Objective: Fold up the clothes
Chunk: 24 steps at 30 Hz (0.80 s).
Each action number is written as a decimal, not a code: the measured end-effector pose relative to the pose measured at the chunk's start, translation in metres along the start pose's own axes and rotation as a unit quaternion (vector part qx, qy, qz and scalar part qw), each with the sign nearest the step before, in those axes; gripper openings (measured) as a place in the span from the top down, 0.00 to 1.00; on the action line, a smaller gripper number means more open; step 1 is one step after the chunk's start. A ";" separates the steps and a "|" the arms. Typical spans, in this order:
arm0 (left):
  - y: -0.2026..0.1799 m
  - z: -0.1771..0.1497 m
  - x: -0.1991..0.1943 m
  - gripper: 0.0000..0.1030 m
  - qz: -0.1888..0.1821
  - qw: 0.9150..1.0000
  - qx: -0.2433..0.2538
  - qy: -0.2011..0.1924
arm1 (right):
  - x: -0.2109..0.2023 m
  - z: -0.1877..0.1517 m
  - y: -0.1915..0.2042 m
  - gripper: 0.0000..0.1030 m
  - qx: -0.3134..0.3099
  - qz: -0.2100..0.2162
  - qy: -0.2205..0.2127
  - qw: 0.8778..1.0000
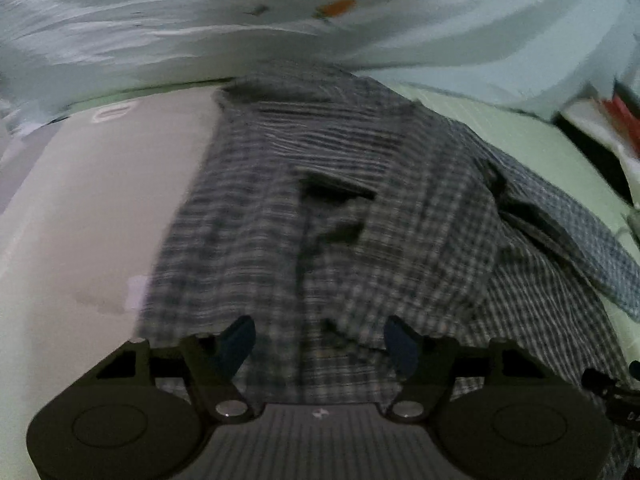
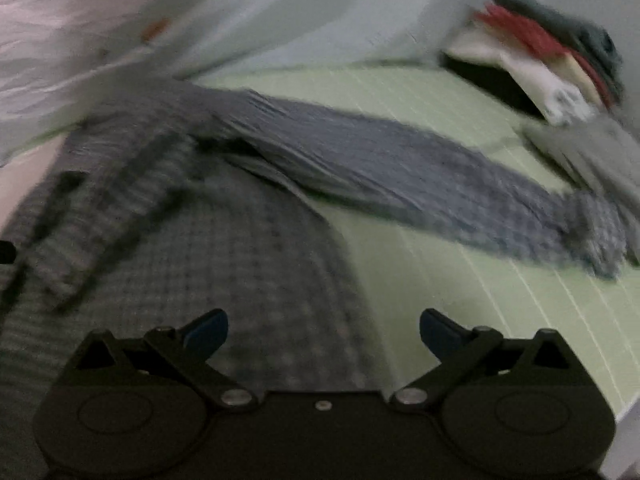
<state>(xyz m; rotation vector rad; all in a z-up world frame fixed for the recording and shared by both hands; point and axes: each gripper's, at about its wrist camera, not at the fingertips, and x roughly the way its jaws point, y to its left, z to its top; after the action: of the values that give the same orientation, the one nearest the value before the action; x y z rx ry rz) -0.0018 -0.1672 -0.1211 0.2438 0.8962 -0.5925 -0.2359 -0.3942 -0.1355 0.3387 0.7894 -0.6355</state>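
Left gripper (image 1: 320, 344): jaws partly apart, nothing clamped, a raised fold of the shirt (image 1: 320, 208) sits between the blue pads without either one visibly pressing on it. Right gripper (image 2: 324, 334): jaws wide, empty, shirt body (image 2: 224, 248) directly below.

Shirt is spread over the surface (image 2: 460, 288), filling the centre of both views. One sleeve (image 2: 400, 176) runs out toward the right of the right wrist view, its cuff ending near the grey garment (image 2: 592, 148) at the right edge.

Risks, as I read it:
- Left closing on that fold likely grabs more than one layer. Thin woven cloth bunches, so a lift would drag the whole front rather than one edge.
- Right is over flat cloth with no edge between the pads. Closing there pinches nothing or pulls up a tent.
- Sleeve reaches close to the grey garment. Pulling it in could snag or drag that along.
- Both views are motion-blurred, so seams and hems are hard to pick out and a grab could land off the edge.

Materials and shapes:
- Shirt: small grey-white check, light woven fabric, soft, rumpled, dark creases near the placket and pocket flap (image 1: 336, 188).
- Surface: pale green mat with thin white grid lines, flat, smooth; left part in the left wrist view looks plain pale, no grid.
- Far: draped white sheet (image 1: 280, 32) with small orange marks, loose folds.
- Upper right of the right wrist view: stack of clothes (image 2: 552, 52), red, white, dark green, on a dark box.
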 end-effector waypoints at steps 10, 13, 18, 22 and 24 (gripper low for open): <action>-0.026 0.008 0.042 0.78 -0.001 0.999 0.030 0.027 | 0.001 -0.010 -0.011 0.00 -0.030 0.008 -0.016 0.999; -0.024 0.008 0.037 0.97 -0.011 0.999 0.024 0.019 | 0.000 -0.010 -0.012 0.00 -0.034 0.011 -0.019 0.999; -0.016 0.001 0.003 0.97 -0.039 0.999 0.001 -0.008 | 0.000 -0.011 -0.012 0.00 -0.032 0.008 -0.025 0.999; 0.004 -0.016 -0.033 0.98 -0.079 0.994 -0.075 -0.018 | 0.001 -0.013 -0.010 0.00 -0.025 0.001 -0.035 0.999; 0.016 -0.028 -0.050 0.97 -0.096 0.989 -0.114 -0.019 | 0.000 -0.016 -0.009 0.00 -0.024 -0.001 -0.045 0.999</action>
<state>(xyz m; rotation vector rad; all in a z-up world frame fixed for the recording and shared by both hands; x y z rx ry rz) -0.0356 -0.1227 -0.0992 -0.0610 0.9492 -0.6645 -0.2503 -0.3931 -0.1468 0.2645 0.7175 -0.6291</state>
